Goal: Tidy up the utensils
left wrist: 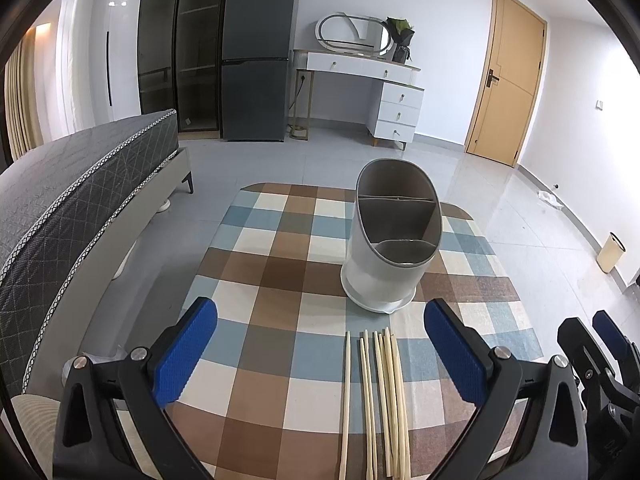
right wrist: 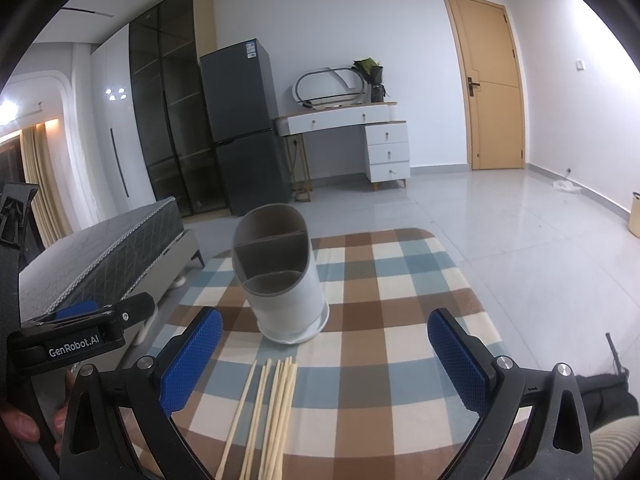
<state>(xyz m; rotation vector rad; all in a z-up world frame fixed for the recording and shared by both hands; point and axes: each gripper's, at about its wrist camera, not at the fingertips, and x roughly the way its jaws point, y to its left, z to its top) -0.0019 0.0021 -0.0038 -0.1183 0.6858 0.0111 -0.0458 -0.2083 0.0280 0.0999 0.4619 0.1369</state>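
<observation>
Several pale wooden chopsticks lie side by side on the checked tablecloth, near its front edge. Behind them stands a white utensil holder with grey divided compartments that look empty. My left gripper is open above the cloth, the chopsticks lying between its blue pads. My right gripper is open too, hovering over the same chopsticks with nothing held. The left gripper's black body shows at the left of the right wrist view.
A grey bed runs along the table's left side. A dark fridge, a white dressing table and a wooden door line the far wall. Grey tiled floor surrounds the table. A beige bin stands at the right wall.
</observation>
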